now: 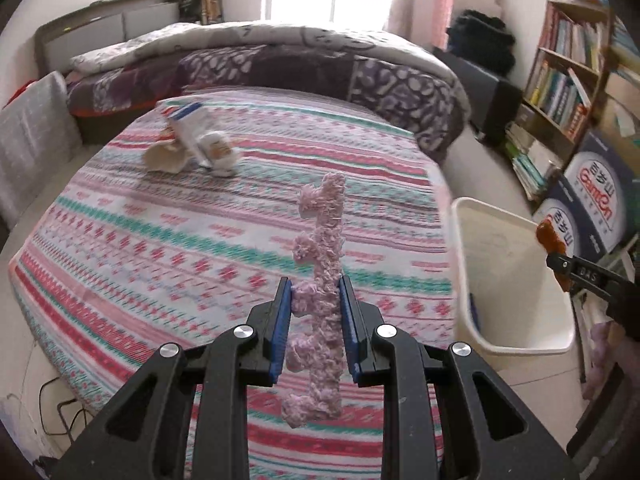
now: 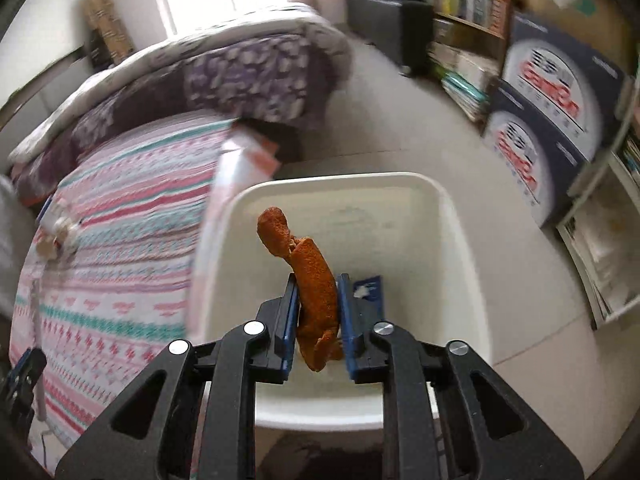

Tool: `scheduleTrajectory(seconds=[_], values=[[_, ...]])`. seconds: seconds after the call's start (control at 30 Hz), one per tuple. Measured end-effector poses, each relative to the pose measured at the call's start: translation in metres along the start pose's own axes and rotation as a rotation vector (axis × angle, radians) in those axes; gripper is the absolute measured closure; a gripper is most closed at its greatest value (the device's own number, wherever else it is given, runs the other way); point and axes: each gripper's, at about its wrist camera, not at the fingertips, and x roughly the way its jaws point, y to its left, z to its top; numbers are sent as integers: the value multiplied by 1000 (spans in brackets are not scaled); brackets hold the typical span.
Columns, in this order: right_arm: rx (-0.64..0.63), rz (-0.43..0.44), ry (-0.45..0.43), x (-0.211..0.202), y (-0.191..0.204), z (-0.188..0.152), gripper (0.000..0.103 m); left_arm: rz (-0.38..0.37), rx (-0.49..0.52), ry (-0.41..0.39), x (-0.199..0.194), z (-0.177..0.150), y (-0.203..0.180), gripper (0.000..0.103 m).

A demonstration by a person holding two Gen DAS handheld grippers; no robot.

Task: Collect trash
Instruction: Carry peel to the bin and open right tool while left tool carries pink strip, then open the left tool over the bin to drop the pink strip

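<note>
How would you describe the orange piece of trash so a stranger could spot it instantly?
Find the white bin on the floor beside the striped bed. Above its opening, the right tongs pinch an orange scrap. It is rust-coloured and rough, unlike the fluffy pink strip in the left tongs.

The left gripper point(image 1: 315, 320) is matte black plastic; two flat blue ribbed pads point(image 1: 282, 332) line the inner faces of its fingers; behind them four angular black linkage arms fan out toward 5 and 7 o'clock, each with a triangular cut-out; four round silver screws point(image 1: 245, 332) cap the pivots in a shallow arc; the right gripper point(image 2: 318, 320) has the same build, with black arms, blue pads point(image 2: 347, 328) and silver screws point(image 2: 255, 327); seen from the left wrist at 3 o'clock, its black finger point(image 1: 584, 276) bears pale raised lettering, too small to read surely
</note>
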Motion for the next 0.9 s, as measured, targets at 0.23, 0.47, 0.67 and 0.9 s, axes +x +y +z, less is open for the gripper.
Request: scheduleTrajectory(seconds=[0.23, 0.47, 0.67, 0.9], values=[[76, -34, -25, -1, -37, 12, 46, -67, 61, 10, 10, 16, -49, 79], [122, -54, -39, -4, -64, 14, 37, -127, 134, 11, 16, 28, -99, 79], [178, -83, -40, -5, -91, 11, 33, -175, 195, 15, 21, 37, -143, 79], [229, -115, -33, -2, -113, 8, 32, -235, 247, 10, 24, 43, -184, 79]])
